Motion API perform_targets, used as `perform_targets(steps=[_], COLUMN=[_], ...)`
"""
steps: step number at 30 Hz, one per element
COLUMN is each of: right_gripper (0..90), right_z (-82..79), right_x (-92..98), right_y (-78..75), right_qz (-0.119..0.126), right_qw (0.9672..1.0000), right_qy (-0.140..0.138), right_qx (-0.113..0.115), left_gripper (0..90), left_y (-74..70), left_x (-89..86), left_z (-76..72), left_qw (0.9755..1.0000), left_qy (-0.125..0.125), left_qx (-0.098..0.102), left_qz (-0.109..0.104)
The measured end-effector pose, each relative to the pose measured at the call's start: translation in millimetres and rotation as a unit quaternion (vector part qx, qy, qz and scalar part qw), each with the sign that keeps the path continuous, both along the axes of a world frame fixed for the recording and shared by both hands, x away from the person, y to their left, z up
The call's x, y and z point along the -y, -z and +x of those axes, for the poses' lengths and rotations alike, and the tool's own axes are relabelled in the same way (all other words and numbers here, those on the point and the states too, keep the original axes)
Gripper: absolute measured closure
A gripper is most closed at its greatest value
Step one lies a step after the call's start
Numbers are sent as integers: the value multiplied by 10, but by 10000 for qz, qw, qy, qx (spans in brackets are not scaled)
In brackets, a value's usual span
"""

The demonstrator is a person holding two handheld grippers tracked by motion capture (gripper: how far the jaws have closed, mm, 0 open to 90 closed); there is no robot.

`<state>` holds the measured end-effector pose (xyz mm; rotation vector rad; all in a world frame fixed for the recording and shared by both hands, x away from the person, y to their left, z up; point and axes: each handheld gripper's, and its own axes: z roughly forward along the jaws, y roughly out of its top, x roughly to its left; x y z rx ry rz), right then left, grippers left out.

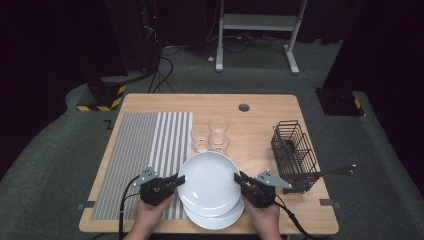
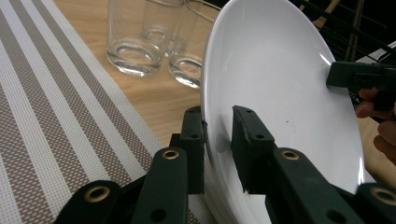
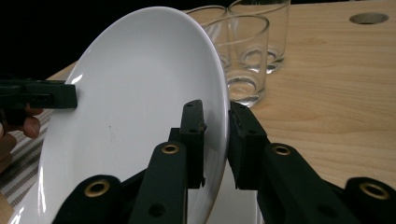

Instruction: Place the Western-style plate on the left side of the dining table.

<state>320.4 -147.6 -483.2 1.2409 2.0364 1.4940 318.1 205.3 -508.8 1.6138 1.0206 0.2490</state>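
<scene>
Going left to right across the light wooden desk (image 1: 260, 107): a grey-and-white striped woven placemat (image 1: 145, 150) covers its left part.

Your left tool (image 1: 178, 181) sits at the placemat's near right edge and reaches right to the left rim of the upper round white ceramic plate (image 1: 209, 183). In the left gripper view the rim passes between its two black jaws, one jaw under the plate and one over its face, both hard against the ceramic, so this tool is clamped on the plate.

The plate lies at the middle of the desk's near half, on top of a second white plate (image 1: 220, 220), whose edge peeks out below it toward you. Whether the upper plate has left the lower one is not clear from above; in both gripper views its rim looks raised above the wood.

Just behind the plates stand two clear drinking glasses (image 1: 210, 136), side by side and touching or nearly so.

Your right tool (image 1: 239, 179) meets the plate's right rim from the opposite side. In the right gripper view its jaws straddle the rim and press on it, so it too is clamped on the plate.

Farther right a black wire cutlery basket (image 1: 293, 150) stands near the desk's right edge, with metal cutlery handles (image 1: 340, 171) sticking out to the right.
</scene>
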Motion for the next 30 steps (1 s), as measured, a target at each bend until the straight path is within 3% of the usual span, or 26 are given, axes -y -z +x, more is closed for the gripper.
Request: perform_targets(steps=[13,25,26,27,28,30], right_gripper=[788,789,788,788,787,787], right_z=[39,74,83,83,94,99], right_x=[-59,-186,-198,-198,-210,-225], right_y=[-122,-249,-268,-268,-287,-309], right_qz=[21,-53,-45,-45,-31,-31], right_qw=[9998,9992,9991,9991,9990,9990], right_qy=[-101,-105,-106,-106,-105,-101], right_qx=[170,372,403,403,433,446], left_gripper=[796,791,792,792,791,790], left_y=[-156,-255,-273,-273,-293,-305], left_x=[-58,-112,-83,-83,-130,-139], left_z=[-72,-92,-89,-89,-81,-75], left_qw=[9986,9962,9949,9949,9957,9956], left_qy=[-289,-535,-664,-664,-574,-578], left_qx=[413,678,675,675,713,729], left_qz=[-151,-87,-361,-361,-124,-119])
